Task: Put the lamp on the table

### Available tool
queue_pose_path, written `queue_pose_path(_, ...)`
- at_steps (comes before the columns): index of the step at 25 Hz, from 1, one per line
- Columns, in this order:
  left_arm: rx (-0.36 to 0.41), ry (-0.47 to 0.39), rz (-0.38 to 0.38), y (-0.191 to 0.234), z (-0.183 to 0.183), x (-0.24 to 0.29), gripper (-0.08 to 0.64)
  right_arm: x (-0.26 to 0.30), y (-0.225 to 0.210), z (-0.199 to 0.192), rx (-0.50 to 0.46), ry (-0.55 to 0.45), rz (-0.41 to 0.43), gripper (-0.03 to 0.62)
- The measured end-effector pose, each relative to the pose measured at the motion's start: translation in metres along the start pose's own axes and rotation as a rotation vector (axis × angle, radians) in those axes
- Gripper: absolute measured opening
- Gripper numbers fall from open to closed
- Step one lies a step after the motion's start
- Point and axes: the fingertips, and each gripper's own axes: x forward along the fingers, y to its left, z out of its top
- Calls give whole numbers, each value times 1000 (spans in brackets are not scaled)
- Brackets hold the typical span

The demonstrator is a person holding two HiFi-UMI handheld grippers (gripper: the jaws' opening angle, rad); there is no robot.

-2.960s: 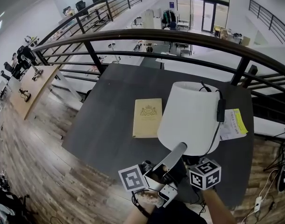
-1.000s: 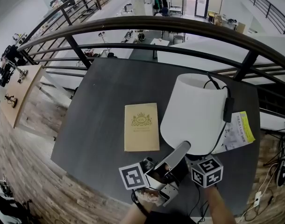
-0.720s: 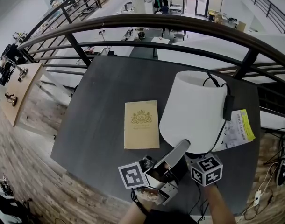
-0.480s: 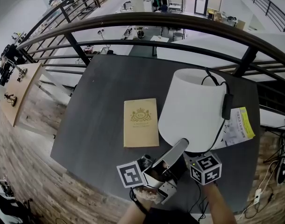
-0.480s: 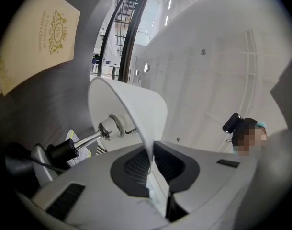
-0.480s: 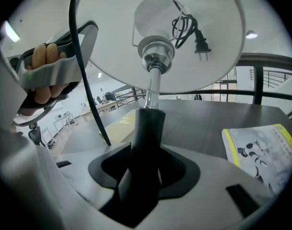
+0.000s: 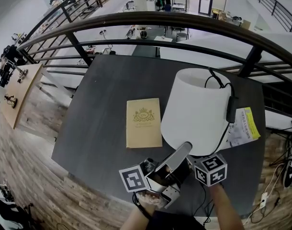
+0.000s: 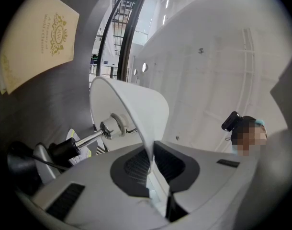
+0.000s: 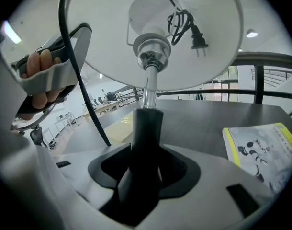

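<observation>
The lamp has a white shade (image 7: 196,109) that hangs over the near right part of the dark table (image 7: 103,95). My left gripper (image 8: 153,171) is shut on the shade's lower rim (image 8: 136,109), seen in the head view at the shade's near edge (image 7: 184,150). A chrome rod joins the bulb socket (image 9: 151,47) to the black stem (image 9: 146,128). My right gripper (image 9: 146,176) is shut on that stem, and its marker cube (image 7: 210,169) shows below the shade. The lamp's foot is hidden.
A cream book (image 7: 143,122) lies left of the shade. A printed leaflet (image 7: 242,126) lies to its right. The black cord with its switch (image 7: 230,109) hangs down the shade, and the plug (image 9: 196,35) dangles inside. A dark railing (image 7: 184,23) borders the table's far side.
The picture has shifted slightly with the head. The lamp, the book and both grippers keep their places relative to one another.
</observation>
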Motion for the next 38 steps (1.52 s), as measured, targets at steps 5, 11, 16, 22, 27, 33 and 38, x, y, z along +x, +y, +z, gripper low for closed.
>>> queue_pose_path(5, 11, 4, -2, -2, -4, -2, 33, -6, -2, 0, -8, -3, -44, 222)
queue_pose_path(11, 18, -2, -7, -3, -8, -7, 34, -21, -1, -7, 1, -20, -63, 236)
queue_pose_path(16, 35, 6, 0, -5, -17, -10, 41, -32, 4, -16, 0, -16, -78, 236)
queue_pose_path(22, 45, 10, 15, -8, -30, -16, 52, -46, 17, -29, 9, -1, -73, 236)
queue_pose_path(27, 45, -3, 14, -11, -38, -25, 55, -58, 30, -42, 26, 15, -64, 236)
queue_pose_path(33, 52, -3, 28, -10, -47, -36, 63, -70, 40, -59, 36, 33, -71, 236)
queue_pose_path(38, 65, 1, 24, -13, -57, -41, 66, -79, 48, -73, 30, 51, -80, 236)
